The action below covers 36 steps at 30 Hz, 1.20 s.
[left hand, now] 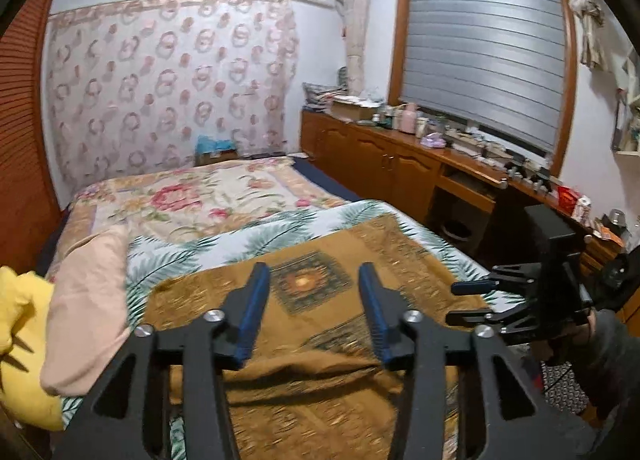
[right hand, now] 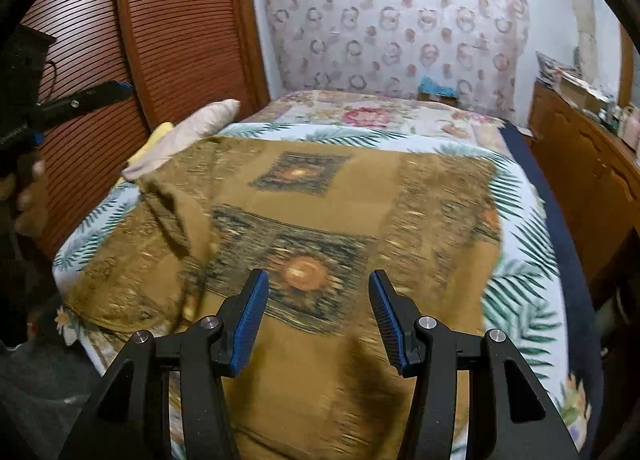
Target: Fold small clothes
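While both grippers hover above the bed, a brown patterned cloth [right hand: 312, 220] lies spread across a leaf-print sheet [right hand: 516, 260] — its left edge rumpled, one flap turned over. Left gripper [left hand: 314, 316]: jaws apart, nothing between the blue pads. Right gripper [right hand: 318, 320]: likewise parted and empty. A pink pillow [left hand: 86, 300] and a yellow cushion [left hand: 20, 324] sit at the sheet's left side.

Soft cloth, matt plastic, glossy wood

Brown patterned garment [right hand: 304, 188] is lying as matt woven cloth; gripper pads [right hand: 252, 324] are showing ribbed blue plastic; cabinets [left hand: 372, 156] are gleaming varnished.
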### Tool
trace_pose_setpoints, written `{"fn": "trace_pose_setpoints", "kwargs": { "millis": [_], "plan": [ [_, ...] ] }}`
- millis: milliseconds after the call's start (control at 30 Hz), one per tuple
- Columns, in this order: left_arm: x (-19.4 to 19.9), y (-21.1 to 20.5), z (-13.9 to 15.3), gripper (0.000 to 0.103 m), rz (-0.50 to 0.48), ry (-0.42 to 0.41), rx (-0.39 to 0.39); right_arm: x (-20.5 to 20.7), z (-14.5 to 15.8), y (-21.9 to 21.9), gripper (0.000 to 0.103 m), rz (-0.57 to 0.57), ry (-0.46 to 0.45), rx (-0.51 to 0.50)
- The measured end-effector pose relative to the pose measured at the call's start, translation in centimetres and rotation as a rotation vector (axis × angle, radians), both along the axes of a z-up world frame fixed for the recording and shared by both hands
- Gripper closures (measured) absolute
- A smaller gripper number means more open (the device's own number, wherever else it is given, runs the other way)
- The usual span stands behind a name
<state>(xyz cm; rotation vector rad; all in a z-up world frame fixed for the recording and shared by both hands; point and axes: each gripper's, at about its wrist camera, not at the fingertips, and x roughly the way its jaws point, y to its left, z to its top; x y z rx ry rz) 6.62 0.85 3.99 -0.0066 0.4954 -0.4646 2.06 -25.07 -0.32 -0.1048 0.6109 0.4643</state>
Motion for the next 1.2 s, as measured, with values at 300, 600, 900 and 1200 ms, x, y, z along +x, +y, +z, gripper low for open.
{"fn": "trace_pose_setpoints", "kwargs": {
  "millis": [300,600,900,1200],
  "plan": [
    [-0.9,5.0,-2.7,0.026,0.147,0.018,-0.007,1.5,-0.3,5.6,0.049,0.151,0.008,-0.007],
    [-2.2,8.6,-5.3,0.026,0.223,0.049,0.001,4.7,-1.9,8.3,0.049,0.210,0.058,-0.009],
    [-1.9,10.3,-6.7,0.026,0.263,0.087,-0.003,6.3,-2.9,10.7,0.059,0.266,0.116,-0.055],
    [-1.9,9.8,-7.1,0.026,0.242,0.097,-0.001,6.3,-2.9,11.8,0.090,0.266,0.091,-0.104]
  ]
}}
